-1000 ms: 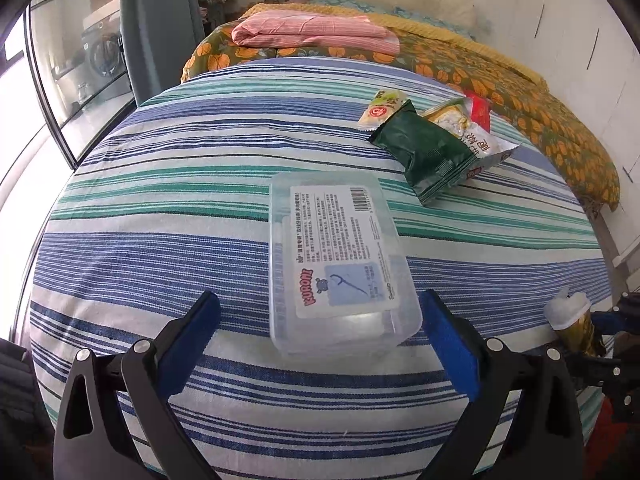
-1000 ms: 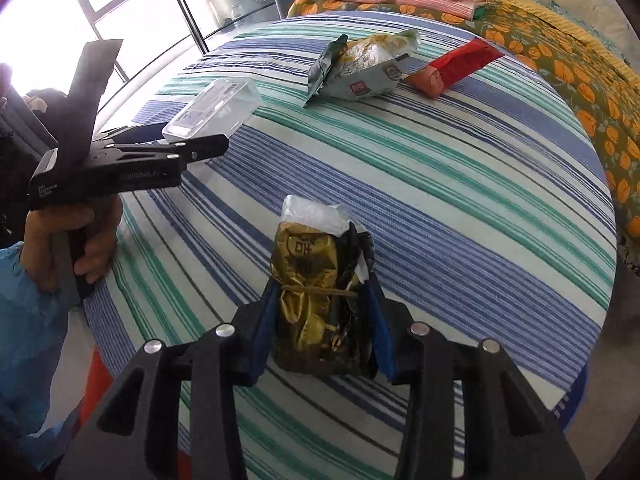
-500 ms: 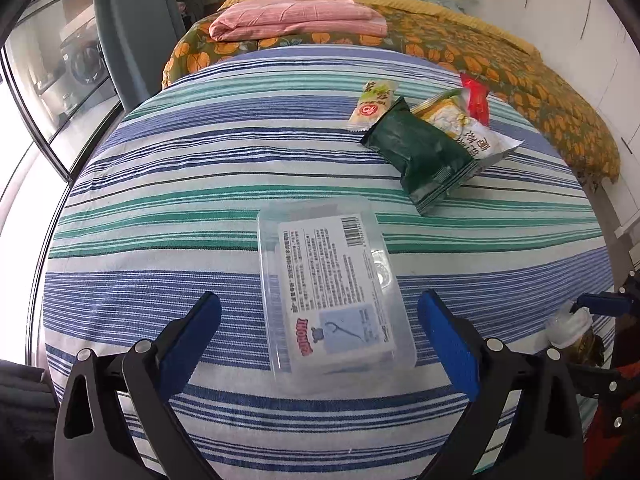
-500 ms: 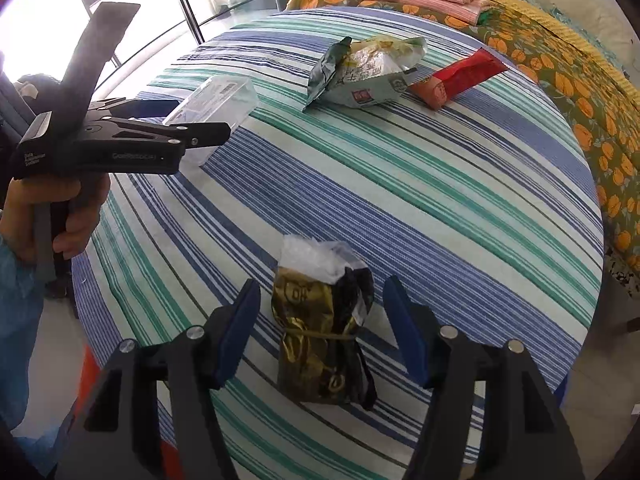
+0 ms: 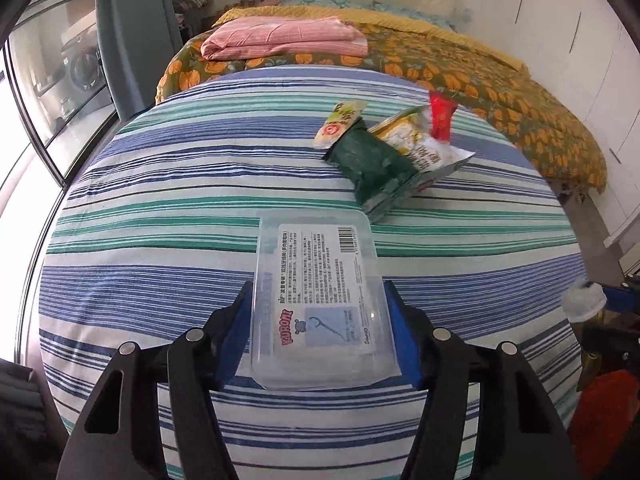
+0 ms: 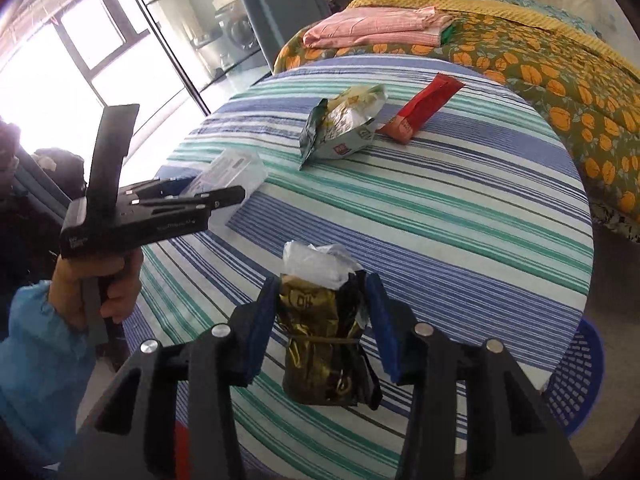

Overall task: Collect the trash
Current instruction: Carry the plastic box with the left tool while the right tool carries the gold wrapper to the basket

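Covering the round table (image 5: 160, 208) is a blue, green and white striped cloth; a bed with a folded pink blanket (image 5: 284, 38) lies beyond its far edge. Near the near edge, the left gripper (image 5: 320, 336) has just closed onto a clear plastic box (image 5: 320, 300). The right gripper (image 6: 322, 320), jaws just narrowing, clamps a crumpled gold-and-black wrapper (image 6: 320, 340). Snack packets (image 6: 344, 124) lie toward the far edge. The box's contents are unreadable.
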The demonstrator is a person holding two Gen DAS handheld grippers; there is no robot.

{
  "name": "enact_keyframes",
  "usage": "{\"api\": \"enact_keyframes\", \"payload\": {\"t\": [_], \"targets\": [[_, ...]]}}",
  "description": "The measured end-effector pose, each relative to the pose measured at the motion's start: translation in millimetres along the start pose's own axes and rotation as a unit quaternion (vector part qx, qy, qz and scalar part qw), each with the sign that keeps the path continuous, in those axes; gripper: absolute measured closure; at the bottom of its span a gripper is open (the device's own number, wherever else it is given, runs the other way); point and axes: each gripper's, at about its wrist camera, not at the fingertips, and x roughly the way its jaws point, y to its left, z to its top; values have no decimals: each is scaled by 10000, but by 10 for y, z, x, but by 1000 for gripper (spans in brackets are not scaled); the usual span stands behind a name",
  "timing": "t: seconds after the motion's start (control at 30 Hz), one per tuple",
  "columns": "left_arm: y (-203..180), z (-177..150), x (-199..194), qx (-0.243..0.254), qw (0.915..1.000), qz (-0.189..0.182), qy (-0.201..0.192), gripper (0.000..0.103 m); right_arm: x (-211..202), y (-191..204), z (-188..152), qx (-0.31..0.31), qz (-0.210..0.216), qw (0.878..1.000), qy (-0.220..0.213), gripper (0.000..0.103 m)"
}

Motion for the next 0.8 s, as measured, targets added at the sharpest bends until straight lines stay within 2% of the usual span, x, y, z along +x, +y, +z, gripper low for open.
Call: {"api": "enact_keyframes", "payload": {"t": [0.13, 0.37, 0.6, 0.8], "targets": [[-422, -44, -184, 120, 9990, -388, -187, 42, -319, -365, -60, 428, 90, 9984, -344, 59], [-1272, 17, -213, 215, 9936, -1070, -290, 42, -866, -1266, -257, 1206, -279, 9893, -773, 58], [-2386, 25, -245, 722, 9793, -1877, -222, 42, -1283, -2089, -638, 1681, -922, 9770, -938, 58], [-3286, -58, -78, 1127, 9676, -2260, -50, 42, -1339, -2692, -994, 2096, -1335, 9640, -944, 58]]}}
